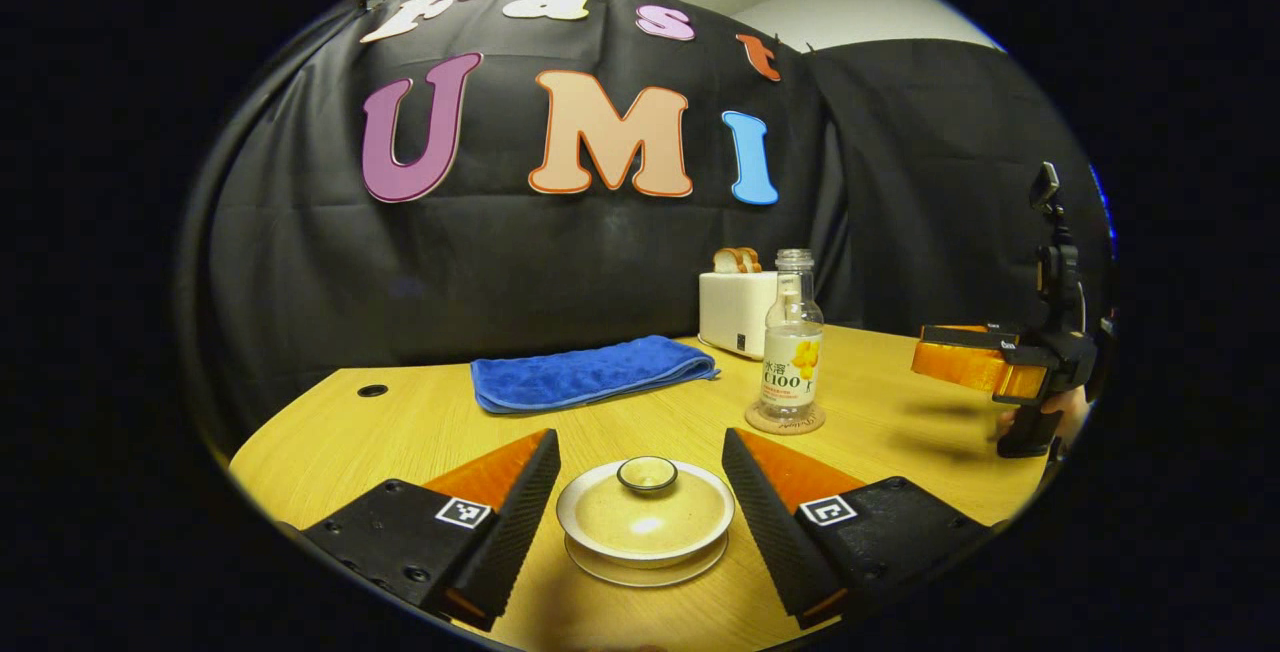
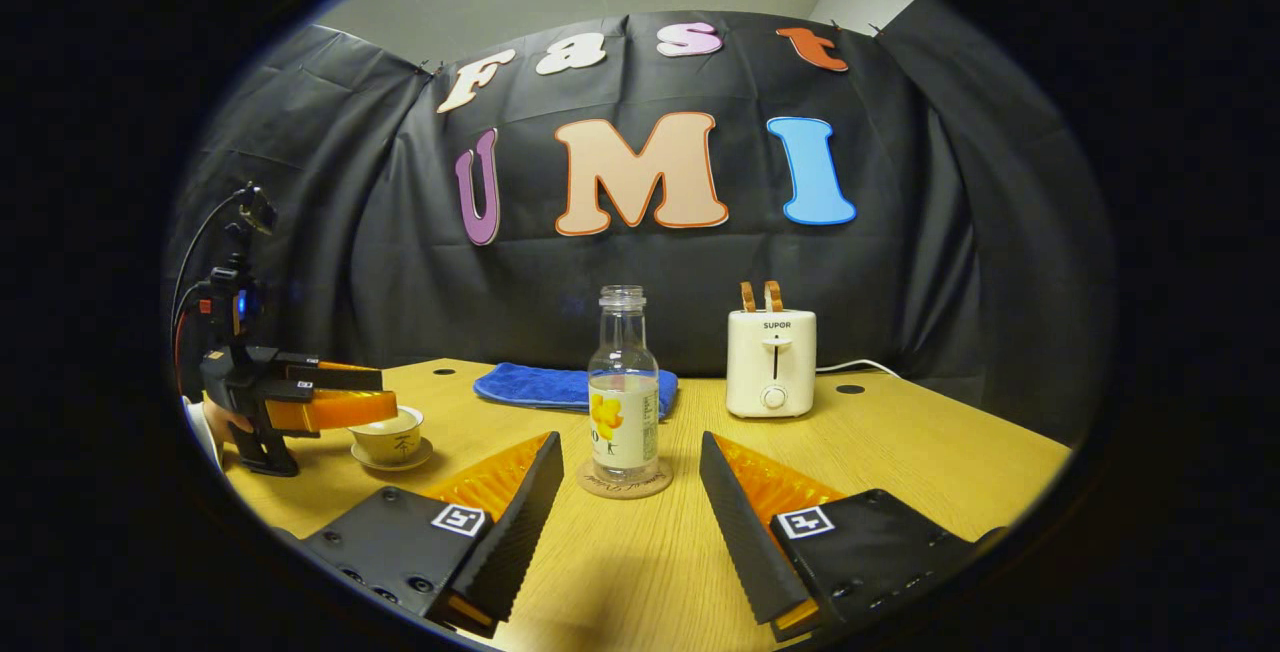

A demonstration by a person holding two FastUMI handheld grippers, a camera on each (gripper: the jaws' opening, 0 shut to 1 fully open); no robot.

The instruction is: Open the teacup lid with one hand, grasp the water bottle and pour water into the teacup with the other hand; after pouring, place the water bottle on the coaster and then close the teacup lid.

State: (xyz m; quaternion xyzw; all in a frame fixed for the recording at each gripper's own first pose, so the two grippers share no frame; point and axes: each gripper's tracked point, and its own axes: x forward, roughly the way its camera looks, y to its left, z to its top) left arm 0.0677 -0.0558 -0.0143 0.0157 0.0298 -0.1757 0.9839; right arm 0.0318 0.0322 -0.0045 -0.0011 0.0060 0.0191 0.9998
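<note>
One teacup (image 1: 645, 532) stands on its saucer (image 1: 646, 566) on the wooden surface (image 1: 400, 422), its lid (image 1: 645, 505) seated on the rim, so what it holds cannot be told. The left gripper (image 1: 640, 502) is levelled at the cup with its jaws released, one on either side of the lid and touching neither lid nor cup; in the right gripper view the same gripper (image 2: 375, 410) reaches in from the left, just above the cup (image 2: 388, 437).

One water bottle (image 2: 623, 384), uncapped and clear, stands upright on a round coaster (image 2: 625, 482); it carries a label with a yellow flower, and its liquid level cannot be judged. The right gripper (image 2: 625, 492) faces the bottle with its jaws spread wide, short of it and gripping nothing. In the left gripper view it (image 1: 960, 357) hovers over the surface to the right of the bottle (image 1: 793, 342), part of a hand (image 1: 1070, 410) showing behind its handle.

Farther back lie one folded blue towel (image 1: 590, 372) and one white toaster (image 2: 771, 362) holding two slices of bread (image 2: 758, 295), upright in its slots.
</note>
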